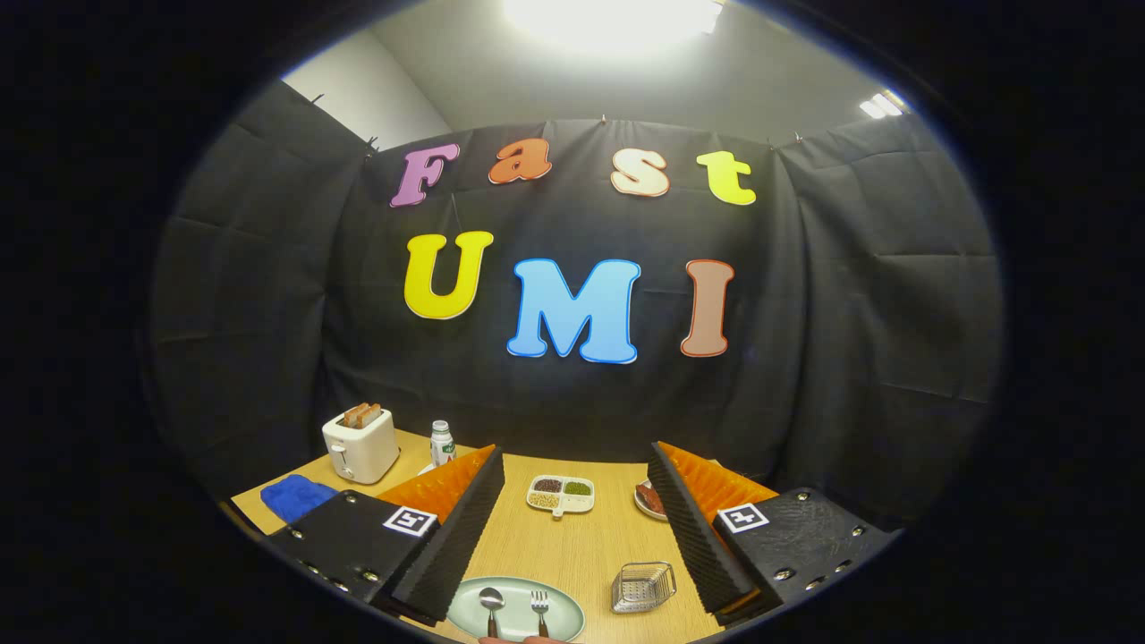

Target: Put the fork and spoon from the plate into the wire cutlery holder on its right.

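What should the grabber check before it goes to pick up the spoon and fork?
1. Gripper open: ok, its fingers stand wide apart with nothing between them.
2. Spoon on the plate: ok, it lies between the fingers, beside the fork.
3. Fork on the plate: ok, it lies apart from the spoon.
4. Wire cutlery holder ready: ok, it sits on the table right of the plate and looks empty.
5. Way to the plate free: ok, the snack tray sits well beyond it.
6. Handle ends free to grab: cannot tell, they are cut off at the near rim.
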Available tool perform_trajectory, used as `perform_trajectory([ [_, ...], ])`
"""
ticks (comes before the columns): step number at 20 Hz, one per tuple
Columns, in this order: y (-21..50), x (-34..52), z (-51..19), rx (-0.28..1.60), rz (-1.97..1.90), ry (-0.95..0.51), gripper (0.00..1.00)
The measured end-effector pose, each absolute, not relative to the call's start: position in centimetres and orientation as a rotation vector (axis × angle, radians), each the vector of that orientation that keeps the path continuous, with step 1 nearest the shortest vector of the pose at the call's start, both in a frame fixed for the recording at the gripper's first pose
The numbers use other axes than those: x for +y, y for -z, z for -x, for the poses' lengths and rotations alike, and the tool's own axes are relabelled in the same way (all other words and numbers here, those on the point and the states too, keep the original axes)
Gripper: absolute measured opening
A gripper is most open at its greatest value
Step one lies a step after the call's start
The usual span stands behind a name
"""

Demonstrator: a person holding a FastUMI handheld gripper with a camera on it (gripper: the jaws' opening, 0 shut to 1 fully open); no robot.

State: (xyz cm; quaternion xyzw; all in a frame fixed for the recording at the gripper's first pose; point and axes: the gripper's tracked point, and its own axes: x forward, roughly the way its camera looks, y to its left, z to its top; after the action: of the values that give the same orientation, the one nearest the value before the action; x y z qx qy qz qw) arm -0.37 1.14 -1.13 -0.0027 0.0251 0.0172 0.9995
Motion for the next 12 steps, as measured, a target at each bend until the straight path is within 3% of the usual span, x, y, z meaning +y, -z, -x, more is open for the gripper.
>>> perform_trajectory([
  [12, 6.4, 1.0, -0.8, 0.189, 0.035, -0.108, 0.99],
])
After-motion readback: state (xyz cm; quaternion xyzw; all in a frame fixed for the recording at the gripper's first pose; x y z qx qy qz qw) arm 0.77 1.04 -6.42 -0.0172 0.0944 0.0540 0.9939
